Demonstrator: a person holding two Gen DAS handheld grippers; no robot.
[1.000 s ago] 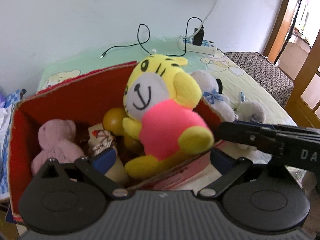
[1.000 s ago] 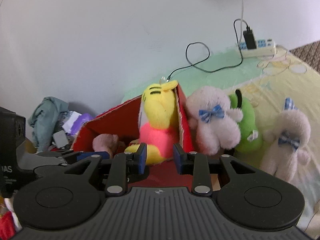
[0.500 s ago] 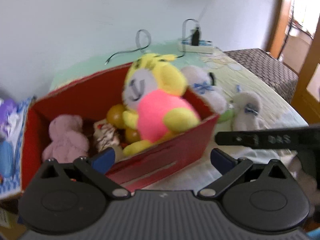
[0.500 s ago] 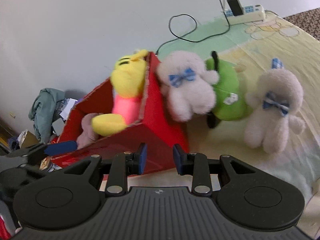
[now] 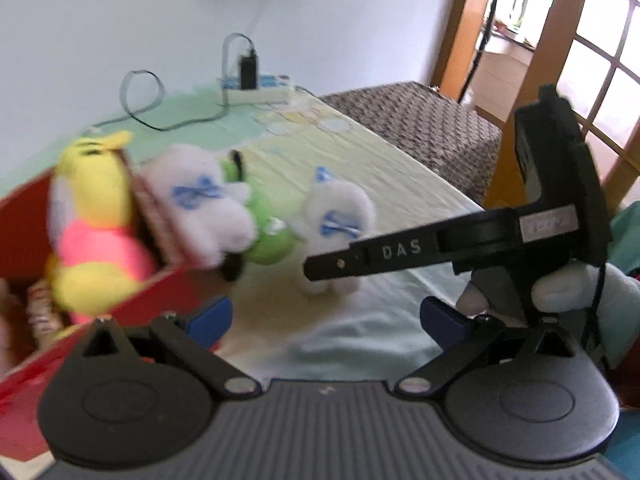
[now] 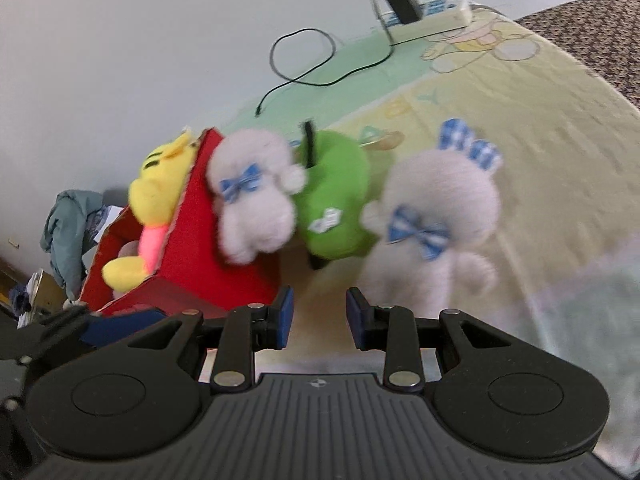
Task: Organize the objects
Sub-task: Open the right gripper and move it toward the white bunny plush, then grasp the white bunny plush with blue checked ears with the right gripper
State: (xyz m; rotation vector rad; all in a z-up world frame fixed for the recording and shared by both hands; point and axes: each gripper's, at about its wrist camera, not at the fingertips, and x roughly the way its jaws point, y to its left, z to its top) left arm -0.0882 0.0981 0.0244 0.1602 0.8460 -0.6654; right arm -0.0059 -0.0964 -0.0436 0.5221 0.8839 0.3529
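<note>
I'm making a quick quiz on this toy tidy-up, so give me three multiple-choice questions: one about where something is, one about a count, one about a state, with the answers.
1. Where is the yellow and pink plush?
A. in the red box
B. on the power strip
C. under the green plush

2. How many white plush toys with blue bows lie outside the box?
A. none
B. two
C. four

3. What state is the right gripper in?
A. shut on the green plush
B. shut on a cable
C. open with nothing between its fingers

Answers:
1. A, it sits inside, leaning over the box wall.
2. B, one white plush rests against the box and another white plush sits past the green plush.
3. C, a bare gap shows between the fingers.
</note>
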